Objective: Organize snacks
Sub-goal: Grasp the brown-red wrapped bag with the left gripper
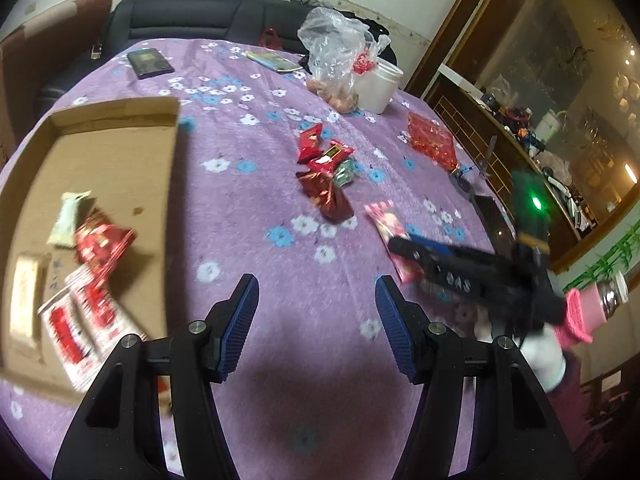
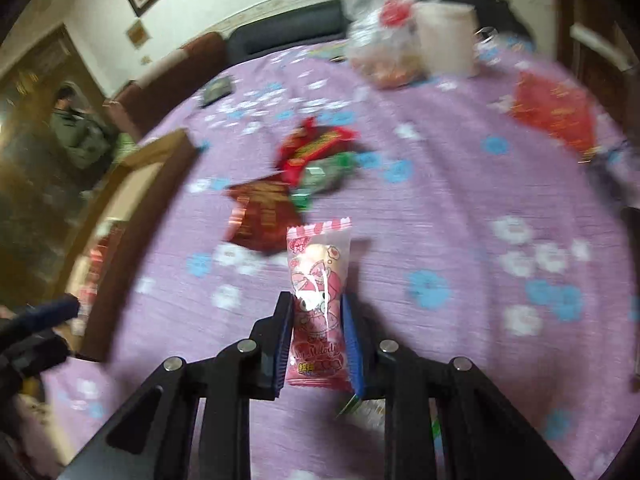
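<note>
My right gripper is shut on a pink cartoon snack packet, held just above the purple flowered tablecloth; in the left wrist view the same packet sticks out past the right gripper at right. My left gripper is open with nothing between its blue pads, over bare cloth. A shallow cardboard tray at left holds several packets, red and white. A small heap of red and green snack packets lies mid-table, also in the right wrist view as the snack heap.
At the far edge stand a clear plastic bag of food and a white tub. A red foil bag lies at right, two dark flat items at the back. A dark sofa is beyond, a wooden cabinet on the right.
</note>
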Motion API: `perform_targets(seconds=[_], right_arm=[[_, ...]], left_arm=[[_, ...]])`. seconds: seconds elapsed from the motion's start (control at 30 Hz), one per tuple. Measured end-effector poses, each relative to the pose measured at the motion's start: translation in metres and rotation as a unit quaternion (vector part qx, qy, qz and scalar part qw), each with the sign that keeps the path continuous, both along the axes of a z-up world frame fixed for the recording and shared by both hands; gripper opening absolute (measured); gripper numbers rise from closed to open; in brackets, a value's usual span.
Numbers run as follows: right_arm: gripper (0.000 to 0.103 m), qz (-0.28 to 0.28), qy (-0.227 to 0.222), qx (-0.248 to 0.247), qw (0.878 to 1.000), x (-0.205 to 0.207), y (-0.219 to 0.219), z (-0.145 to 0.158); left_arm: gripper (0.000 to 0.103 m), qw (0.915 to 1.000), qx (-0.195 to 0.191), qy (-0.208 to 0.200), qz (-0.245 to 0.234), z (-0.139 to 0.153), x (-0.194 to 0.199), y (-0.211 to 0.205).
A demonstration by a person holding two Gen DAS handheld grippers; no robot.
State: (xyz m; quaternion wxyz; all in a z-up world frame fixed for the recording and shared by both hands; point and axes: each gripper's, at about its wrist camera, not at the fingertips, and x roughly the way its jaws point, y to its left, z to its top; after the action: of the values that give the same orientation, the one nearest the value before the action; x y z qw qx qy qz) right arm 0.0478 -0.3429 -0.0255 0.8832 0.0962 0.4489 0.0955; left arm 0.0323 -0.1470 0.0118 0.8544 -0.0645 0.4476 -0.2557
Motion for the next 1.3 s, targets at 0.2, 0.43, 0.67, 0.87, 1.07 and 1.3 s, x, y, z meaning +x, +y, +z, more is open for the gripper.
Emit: perform_targets(seconds=[0.2,0.43,0.67,0.87,1.07,1.3], right_arm=[[0.028,-0.030,-0.006,0.037,0.999,-0.012,-0.026,-0.001],[0.031,-0.026,-0.011,0.027,0.999,-0.010,-0.019,-0.002],[0.031,-0.026,-0.011,0.022,0.999,-0.008,-0.016,-0.003],[0.032,-0.025,-0.016,0.004,1.000,-0.008,-0.011,-0.004],[0.028,-0.027,-0.023,0.011,0.999,-0.010,-0.012,-0.004],[0.027,-0.032,-0.040,0.027,0.998,-0.015,-0.016,-0.001]], left_arm=[[0.060,0.9997,-0.015,0.006,0.018,-0.013,0.051,-0.035],[0.060,0.9991,0.014,0.007,0.038,-0.036,0.100,-0.073],[0.060,0.9962,0.083,-0.020,0.020,-0.056,0.118,-0.101],[0.038,0.9906,0.129,-0.045,-0.013,-0.059,0.110,-0.108],[0.034,0.9944,0.100,-0.032,-0.009,-0.049,0.101,-0.095],[0.031,0.9978,0.053,-0.039,-0.008,-0.025,0.069,-0.070]])
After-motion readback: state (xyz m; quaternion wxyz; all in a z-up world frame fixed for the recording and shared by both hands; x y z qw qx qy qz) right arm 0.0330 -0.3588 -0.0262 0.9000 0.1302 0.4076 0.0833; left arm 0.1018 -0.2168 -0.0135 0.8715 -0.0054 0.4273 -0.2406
